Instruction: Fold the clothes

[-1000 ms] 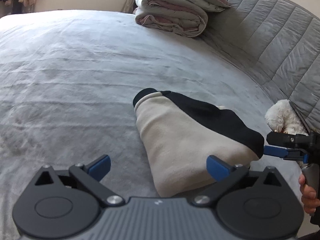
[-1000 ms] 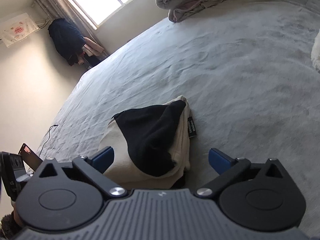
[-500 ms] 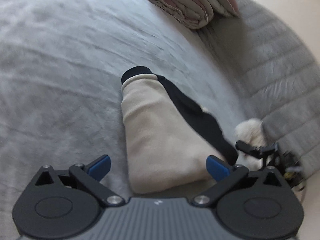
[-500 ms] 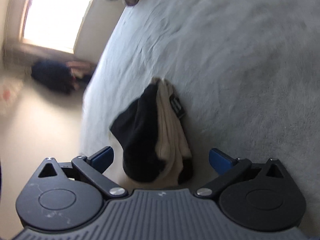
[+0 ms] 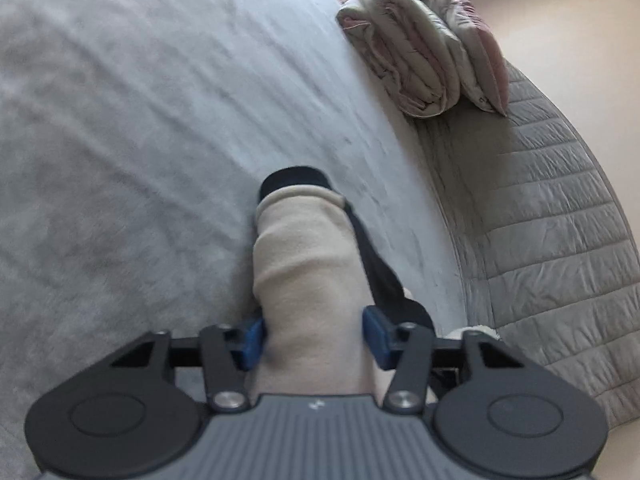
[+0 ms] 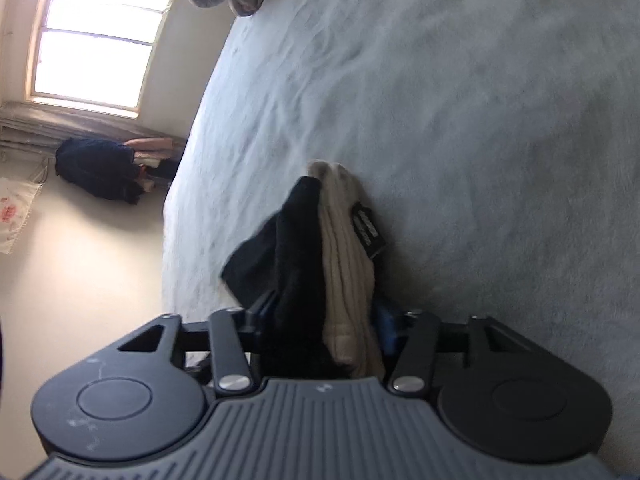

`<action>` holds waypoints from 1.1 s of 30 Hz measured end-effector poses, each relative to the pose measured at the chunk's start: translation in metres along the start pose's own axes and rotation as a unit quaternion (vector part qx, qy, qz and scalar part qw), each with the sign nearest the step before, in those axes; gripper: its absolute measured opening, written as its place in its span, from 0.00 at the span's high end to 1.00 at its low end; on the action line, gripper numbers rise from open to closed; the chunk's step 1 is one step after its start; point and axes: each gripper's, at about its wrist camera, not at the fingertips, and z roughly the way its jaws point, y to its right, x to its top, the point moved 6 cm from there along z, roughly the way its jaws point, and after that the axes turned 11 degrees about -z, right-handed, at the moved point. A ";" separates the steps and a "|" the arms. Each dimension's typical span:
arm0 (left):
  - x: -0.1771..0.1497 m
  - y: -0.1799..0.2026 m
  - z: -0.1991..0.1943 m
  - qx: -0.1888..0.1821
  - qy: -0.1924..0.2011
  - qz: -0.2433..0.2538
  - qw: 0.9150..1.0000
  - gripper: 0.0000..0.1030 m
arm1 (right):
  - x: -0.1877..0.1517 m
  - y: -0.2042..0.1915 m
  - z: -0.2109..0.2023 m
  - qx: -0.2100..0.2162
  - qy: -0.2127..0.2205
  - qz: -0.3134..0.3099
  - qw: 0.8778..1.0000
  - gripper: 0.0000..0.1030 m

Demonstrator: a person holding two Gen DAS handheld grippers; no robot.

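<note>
While you hold the folded cream-and-black garment [image 5: 308,264] on the grey bed [image 5: 132,128], your left tool [image 5: 314,334] pinches its cream end and your right tool [image 6: 320,320] pinches the stacked layers. Lifting unevenly could let the thick bundle slip and unfold. A small black label [image 6: 368,230] carries pale writing, too blurred to read.

Home bedroom: grey bed cover [image 5: 160,140], quilted headboard [image 5: 560,220], folded duvets [image 5: 420,56], window [image 6: 100,28], hanging clothes [image 6: 96,168]
</note>
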 end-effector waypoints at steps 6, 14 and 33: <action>0.008 0.028 0.016 -0.032 0.021 -0.002 0.999 0.58 | 0.035 -0.011 -0.016 0.008 0.023 -0.035 0.999 0.51; 0.033 0.069 0.070 -0.050 0.041 0.012 0.998 0.58 | 0.085 0.004 -0.018 0.022 0.068 -0.048 0.996 0.51; 0.122 0.103 0.222 -0.086 0.089 0.050 0.991 0.58 | 0.213 0.048 0.033 0.023 0.177 -0.119 0.977 0.51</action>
